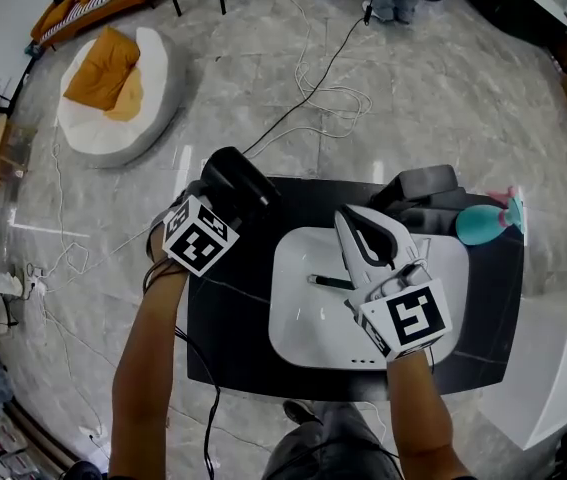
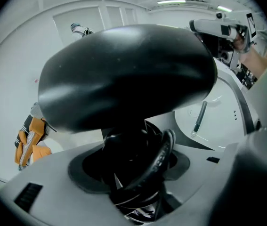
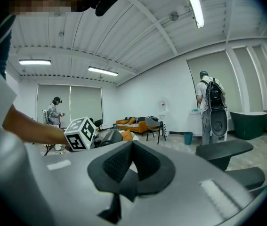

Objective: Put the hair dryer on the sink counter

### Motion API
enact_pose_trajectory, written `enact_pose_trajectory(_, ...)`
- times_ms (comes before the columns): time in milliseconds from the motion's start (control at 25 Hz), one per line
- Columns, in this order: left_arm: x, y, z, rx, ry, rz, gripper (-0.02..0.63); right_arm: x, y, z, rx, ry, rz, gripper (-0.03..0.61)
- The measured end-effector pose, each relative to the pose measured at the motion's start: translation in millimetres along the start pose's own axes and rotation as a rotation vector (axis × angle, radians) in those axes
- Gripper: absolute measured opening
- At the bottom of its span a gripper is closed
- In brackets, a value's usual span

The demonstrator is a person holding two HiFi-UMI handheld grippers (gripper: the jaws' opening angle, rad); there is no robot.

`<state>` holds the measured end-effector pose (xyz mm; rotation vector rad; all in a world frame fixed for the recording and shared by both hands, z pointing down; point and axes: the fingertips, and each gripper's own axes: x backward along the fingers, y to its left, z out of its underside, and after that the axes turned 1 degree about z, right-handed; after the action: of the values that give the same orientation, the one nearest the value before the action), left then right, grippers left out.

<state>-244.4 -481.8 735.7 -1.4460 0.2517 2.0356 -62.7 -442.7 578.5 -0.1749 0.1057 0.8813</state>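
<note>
The black hair dryer (image 1: 238,183) (image 2: 128,74) hangs over the back left corner of the black sink counter (image 1: 233,348). My left gripper (image 1: 221,206) (image 2: 138,173) is shut on its handle, with the coiled cord bunched between the jaws. Its barrel fills most of the left gripper view. My right gripper (image 1: 351,226) (image 3: 126,173) hovers over the white basin (image 1: 303,338) (image 2: 218,121), shut with nothing in it. Whether the dryer touches the counter I cannot tell.
A thin dark stick (image 1: 333,282) (image 2: 199,119) lies in the basin. A grey fixture (image 1: 425,183) and a teal object (image 1: 483,224) stand at the counter's back right. Cables (image 1: 328,98) trail over the floor, near a white cushion (image 1: 113,88). People stand far off.
</note>
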Motion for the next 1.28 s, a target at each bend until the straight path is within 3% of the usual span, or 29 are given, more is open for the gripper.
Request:
enact_pose_trajectory(400, -44.6, -21.1, -9.4, -0.072, 0.068, 0.054, 0.256, 4.8, -9.4, 11.1, -0.006, 0.009, 0.010, 0.011)
enact_pose_trajectory(640, -44.6, -19.7, -9.9, -0.080, 0.050, 0.069, 0.261, 6.7, -9.0, 12.8, -0.012, 0.016, 0.014, 0.011)
enact_pose_trajectory(960, -42.5, -20.5, -12.0, -0.114, -0.043, 0.008, 0.267, 8.6, -5.4, 13.6, -0.010, 0.020, 0.006, 0.011)
enact_pose_trajectory(1280, -39.7, -18.3, -12.0, -0.138, -0.073, -0.073, 0.296, 11.2, -1.1, 12.4, -0.011, 0.020, 0.005, 0.011)
